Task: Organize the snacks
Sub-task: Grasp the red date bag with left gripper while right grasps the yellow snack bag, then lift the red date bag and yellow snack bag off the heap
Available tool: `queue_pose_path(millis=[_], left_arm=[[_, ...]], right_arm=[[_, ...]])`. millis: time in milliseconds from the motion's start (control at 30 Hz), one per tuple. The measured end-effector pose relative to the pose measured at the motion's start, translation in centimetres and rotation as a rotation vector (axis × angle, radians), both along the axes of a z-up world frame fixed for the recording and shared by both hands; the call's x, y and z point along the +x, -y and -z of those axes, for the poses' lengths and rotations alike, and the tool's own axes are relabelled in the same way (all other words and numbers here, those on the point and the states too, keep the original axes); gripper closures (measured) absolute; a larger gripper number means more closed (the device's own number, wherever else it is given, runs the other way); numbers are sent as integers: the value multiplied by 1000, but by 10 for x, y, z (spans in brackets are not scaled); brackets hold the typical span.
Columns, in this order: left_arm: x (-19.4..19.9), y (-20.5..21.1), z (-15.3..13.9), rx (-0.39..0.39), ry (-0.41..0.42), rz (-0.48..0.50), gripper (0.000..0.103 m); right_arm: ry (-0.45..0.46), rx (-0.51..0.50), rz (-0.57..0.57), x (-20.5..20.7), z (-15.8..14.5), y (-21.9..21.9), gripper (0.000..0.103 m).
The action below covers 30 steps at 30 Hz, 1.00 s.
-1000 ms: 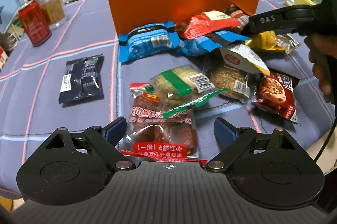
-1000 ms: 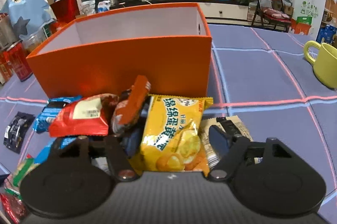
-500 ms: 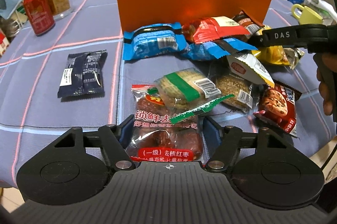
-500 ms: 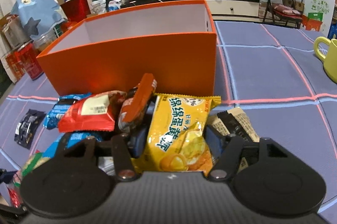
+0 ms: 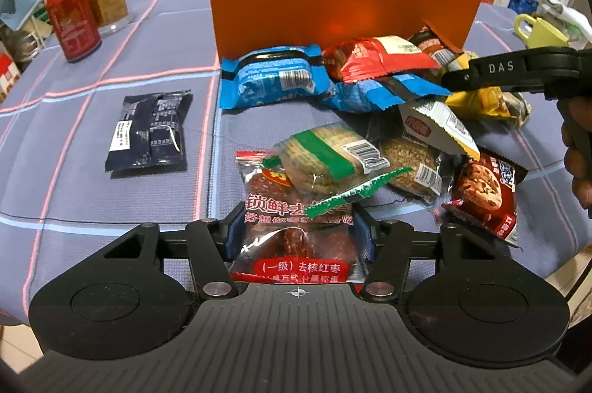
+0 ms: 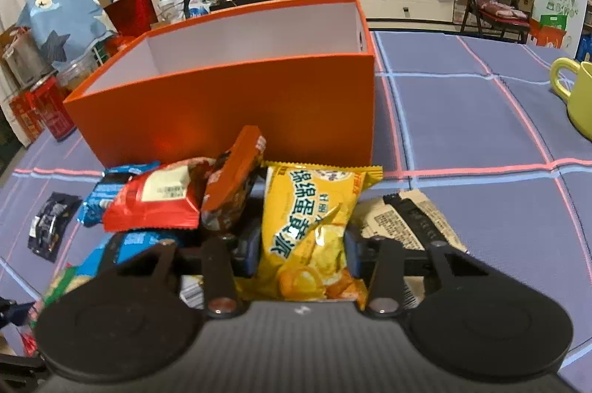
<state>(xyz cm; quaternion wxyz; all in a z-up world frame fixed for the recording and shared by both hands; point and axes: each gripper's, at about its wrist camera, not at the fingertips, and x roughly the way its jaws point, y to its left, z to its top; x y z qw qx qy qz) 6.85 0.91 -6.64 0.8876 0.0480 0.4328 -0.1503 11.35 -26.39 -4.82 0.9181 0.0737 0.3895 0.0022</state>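
Crinkly plastic is pinched in both tools, jaws having just closed: the left gripper [image 5: 298, 232] clamps the red date packet [image 5: 296, 226] at the tablecloth's [image 5: 74, 178] near edge, the right gripper [image 6: 301, 250] the yellow packet [image 6: 309, 230] before the orange box [image 6: 229, 104], so each likely needs lifting over its rim.

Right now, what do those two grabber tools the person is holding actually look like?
Both are matte black plastic. The left gripper and right gripper each have a ribbed central body, two round discs at the sides, silver pivot screws and blue-padded fingers. Seen from the left wrist camera, the right one bears white "DAS" lettering.
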Motion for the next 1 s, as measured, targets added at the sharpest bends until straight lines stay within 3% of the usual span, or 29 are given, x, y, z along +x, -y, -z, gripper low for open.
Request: queue_pose_path(millis=[300,1000], left_arm=[[-1,-2,-3,-2,9,-2,76],[-2,-8,-9,8,37,-60,77]], right_arm=[[37,-66,-10,-7,-8,0,63],[85,-67,-4,-18,-24,9,65]])
